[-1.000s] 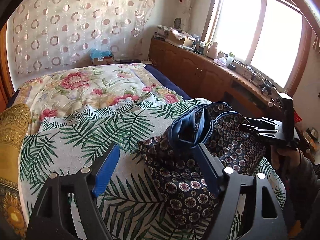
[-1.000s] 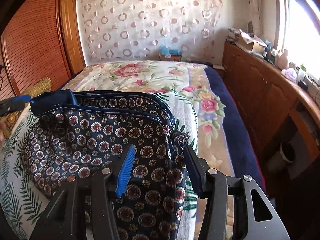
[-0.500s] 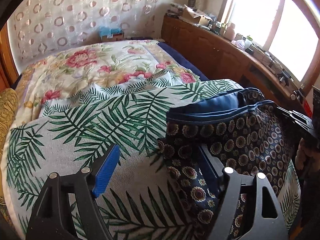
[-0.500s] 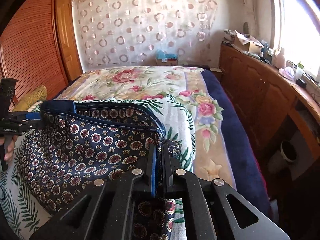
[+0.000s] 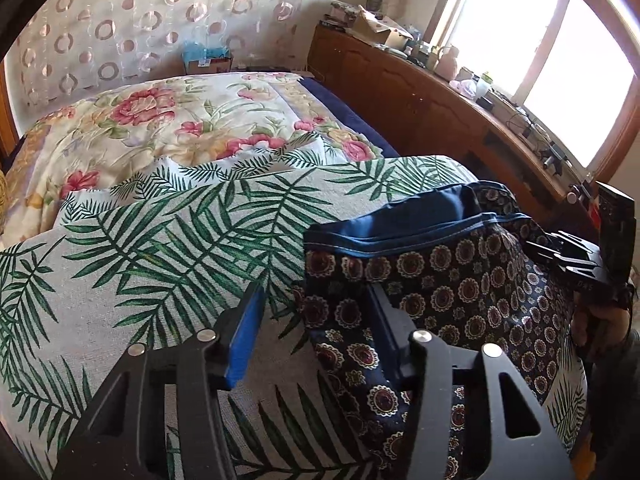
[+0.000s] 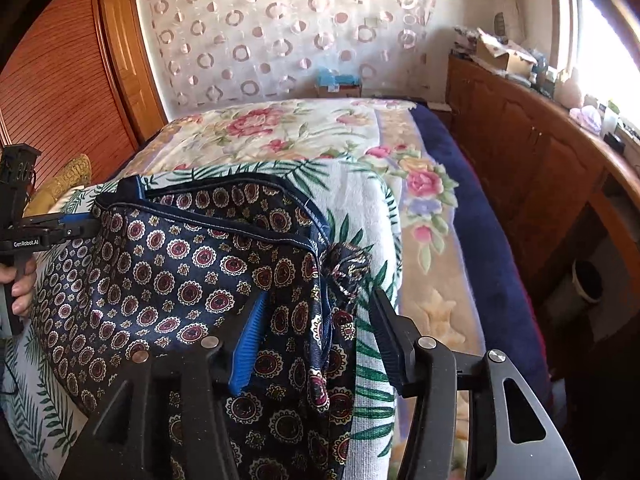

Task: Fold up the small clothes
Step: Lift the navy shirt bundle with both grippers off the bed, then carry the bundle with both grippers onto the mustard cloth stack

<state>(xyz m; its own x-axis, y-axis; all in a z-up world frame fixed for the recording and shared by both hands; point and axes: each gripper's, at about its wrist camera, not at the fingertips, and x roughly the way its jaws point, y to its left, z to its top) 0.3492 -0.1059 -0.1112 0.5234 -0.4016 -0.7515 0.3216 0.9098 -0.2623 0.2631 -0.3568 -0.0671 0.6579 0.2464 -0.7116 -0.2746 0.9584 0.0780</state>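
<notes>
A small navy garment with a medallion print [image 5: 460, 292] lies on the palm-leaf cloth [image 5: 160, 248] on the bed, its plain blue waistband [image 5: 400, 224] towards the far side. My left gripper [image 5: 316, 320] is open, its right finger over the garment's left edge. In the right wrist view the garment [image 6: 180, 264] spreads to the left, and my right gripper [image 6: 320, 320] is open over its right edge near a bunched corner [image 6: 346, 264]. Each gripper shows in the other's view, the left one [image 6: 76, 227] at the garment's left corner, the right one [image 5: 568, 264] at the garment's right side.
A floral quilt [image 5: 180, 120] covers the far part of the bed. A wooden cabinet [image 5: 440, 112] with clutter on top runs along the right under the window. A wooden wardrobe [image 6: 60, 92] stands at the left. A yellow cushion [image 6: 68, 176] lies beside the garment.
My right gripper was shut on the garment's edge half a second ago and is now open. My left gripper's jaws have narrowed a little, and the garment has settled flatter on the cloth.
</notes>
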